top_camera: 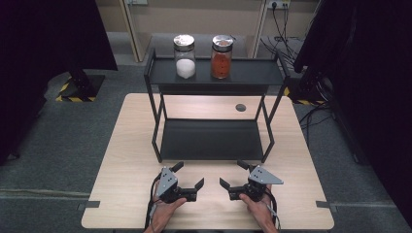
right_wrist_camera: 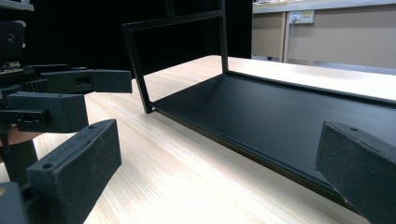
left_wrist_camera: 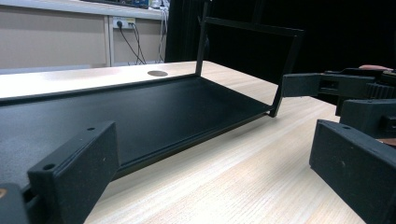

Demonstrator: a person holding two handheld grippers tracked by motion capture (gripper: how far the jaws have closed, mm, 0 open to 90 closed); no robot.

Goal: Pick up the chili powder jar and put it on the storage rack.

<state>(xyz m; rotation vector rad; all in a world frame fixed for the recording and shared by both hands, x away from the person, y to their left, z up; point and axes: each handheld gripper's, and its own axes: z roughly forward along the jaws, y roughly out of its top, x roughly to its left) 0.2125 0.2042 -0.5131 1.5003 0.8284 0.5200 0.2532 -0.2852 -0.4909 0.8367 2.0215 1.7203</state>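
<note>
A: Where are the hand-held grippers resting now?

B: The left hand-held gripper [top_camera: 189,175] and the right hand-held gripper [top_camera: 233,174] are lying on the worktop [top_camera: 131,141], jaws wide apart and holding nothing, probably waiting to start.

A: And the jars?

B: The white jar [top_camera: 184,56] and the orange jar [top_camera: 221,57] are standing on the top of the black shelf [top_camera: 252,73], well apart from both. I am seeing no readable label.

two black hand-held grippers, left gripper [top_camera: 189,177] and right gripper [top_camera: 234,175], each with blocky matte jaws, textured and pierced by small round screw holes. grey three-cornered plate [top_camera: 168,180] bolted atop each, dotted with dark fasteners. toothed black rack behind the jaws. thin black cable [top_camera: 150,204] trailing back from each body. bare forearms, no sleeves visible.
</note>
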